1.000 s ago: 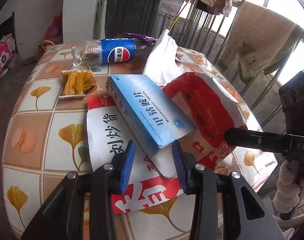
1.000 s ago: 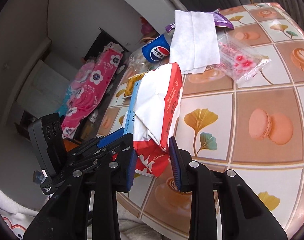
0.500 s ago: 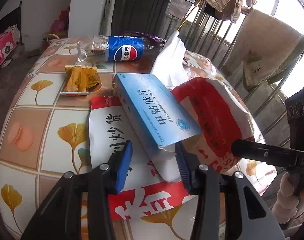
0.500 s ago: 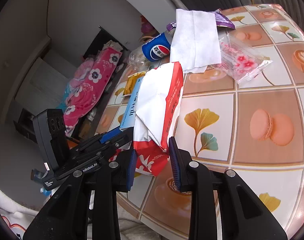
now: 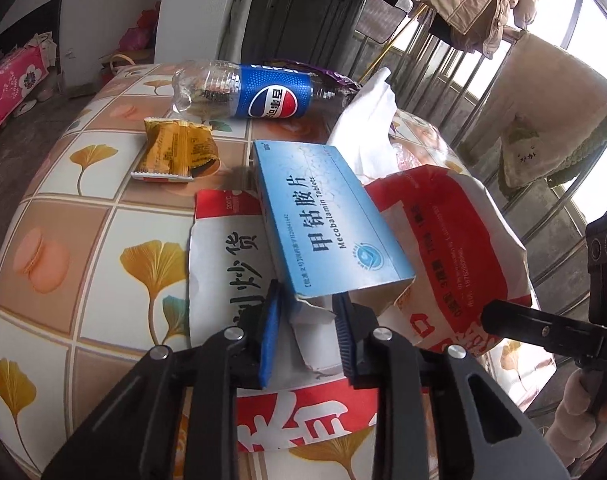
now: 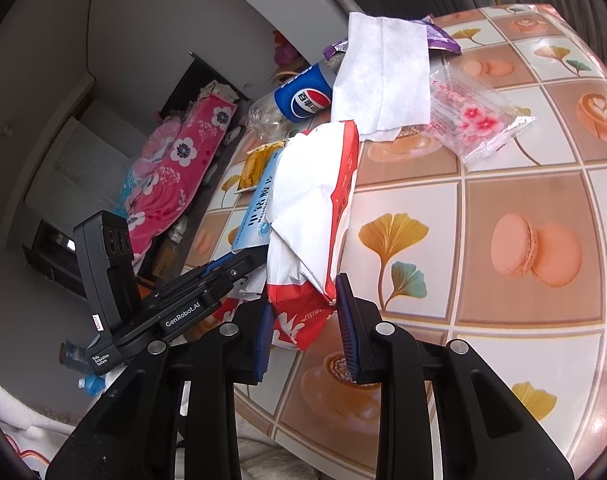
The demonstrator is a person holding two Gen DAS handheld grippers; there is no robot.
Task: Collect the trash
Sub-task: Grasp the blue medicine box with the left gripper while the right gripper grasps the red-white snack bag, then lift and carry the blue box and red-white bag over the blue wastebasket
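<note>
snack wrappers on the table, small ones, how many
3: an orange wrapper near the Pepsi bottle, a clear pink-flowered wrapper beside the white tissue, and a purple wrapper partly under it. More may be hidden.

right gripper [image 6: 303, 330] – jaws astride red-white bag [image 6: 315, 208] corner, seemingly touching | tissue [image 6: 383, 80] beyond

White wall [image 5: 199, 8], dark chair [image 5: 299, 12], window bars [image 5: 443, 60] – bright daylight (towel [image 5: 543, 116] hung there).

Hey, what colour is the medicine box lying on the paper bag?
Light blue with dark blue lettering: the medicine box shows best in the left wrist view.
</note>
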